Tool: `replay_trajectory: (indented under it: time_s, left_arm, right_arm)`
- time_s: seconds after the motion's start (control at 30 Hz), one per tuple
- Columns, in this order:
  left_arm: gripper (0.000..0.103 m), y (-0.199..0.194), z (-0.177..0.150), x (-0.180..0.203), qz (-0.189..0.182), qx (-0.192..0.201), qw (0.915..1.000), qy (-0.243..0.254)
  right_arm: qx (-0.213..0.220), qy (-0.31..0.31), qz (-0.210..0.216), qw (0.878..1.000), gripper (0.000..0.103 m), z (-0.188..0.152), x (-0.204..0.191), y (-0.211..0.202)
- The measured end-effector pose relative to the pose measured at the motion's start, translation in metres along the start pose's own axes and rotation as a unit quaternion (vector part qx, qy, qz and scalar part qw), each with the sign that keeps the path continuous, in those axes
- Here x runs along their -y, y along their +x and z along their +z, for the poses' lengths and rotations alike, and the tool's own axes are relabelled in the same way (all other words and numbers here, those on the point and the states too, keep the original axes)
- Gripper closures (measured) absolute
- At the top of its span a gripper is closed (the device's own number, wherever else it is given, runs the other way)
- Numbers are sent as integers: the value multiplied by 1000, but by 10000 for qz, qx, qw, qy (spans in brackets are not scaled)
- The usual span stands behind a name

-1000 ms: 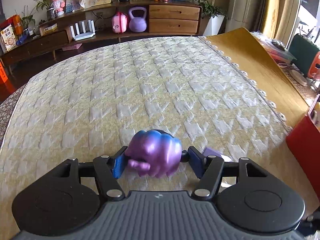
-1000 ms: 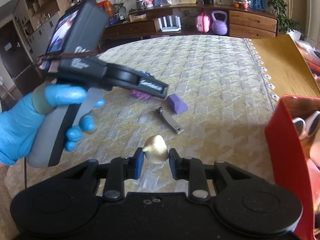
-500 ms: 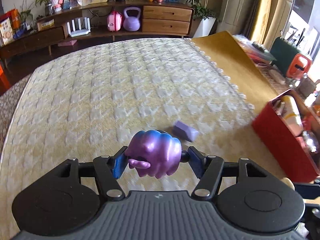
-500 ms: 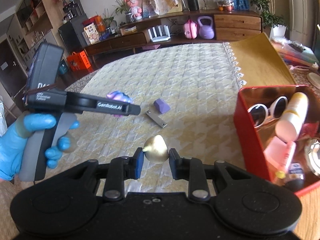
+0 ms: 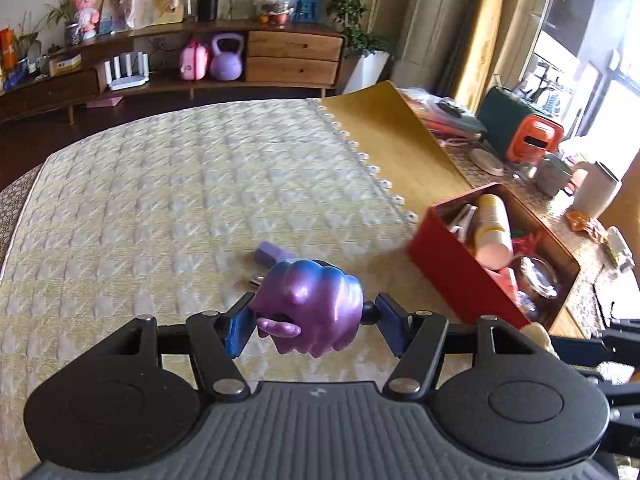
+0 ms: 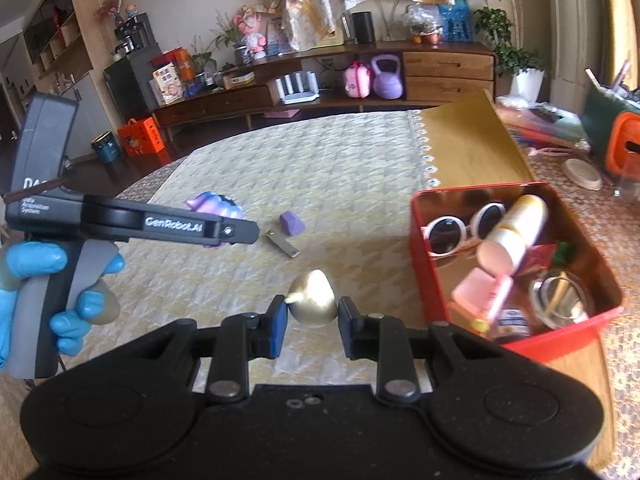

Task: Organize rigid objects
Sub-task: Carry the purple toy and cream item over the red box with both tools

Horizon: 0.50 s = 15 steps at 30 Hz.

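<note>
Aloft, purple fist toy [image 5: 310, 304] between blue pads [image 5: 239, 330]

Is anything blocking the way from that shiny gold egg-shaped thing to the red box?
Nothing visible: only bare patterned cloth lies between the shiny gold egg-shaped piece in the right tongs and the red box.

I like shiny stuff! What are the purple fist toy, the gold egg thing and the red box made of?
Purple fist toy: likely plastic, pearly sheen shifting to blue.
Gold egg-shaped piece: metal or metallic-coated plastic, satin glint.
Red box: probably painted tin; its inner walls reflect like a mirror.
</note>
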<state>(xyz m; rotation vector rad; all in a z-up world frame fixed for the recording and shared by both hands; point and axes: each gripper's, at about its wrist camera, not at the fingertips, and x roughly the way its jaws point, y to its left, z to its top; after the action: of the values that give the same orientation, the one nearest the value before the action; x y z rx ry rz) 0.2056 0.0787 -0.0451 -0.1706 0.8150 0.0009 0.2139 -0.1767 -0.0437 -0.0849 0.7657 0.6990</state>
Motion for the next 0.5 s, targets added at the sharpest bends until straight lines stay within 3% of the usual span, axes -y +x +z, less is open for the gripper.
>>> replay_trajectory:
  time_s: [0.5]
  left_arm:
    - [39, -8, 7, 88, -406, 16, 9975, 574]
  right_arm:
    - [401, 88, -374, 9985, 77, -2, 51, -42]
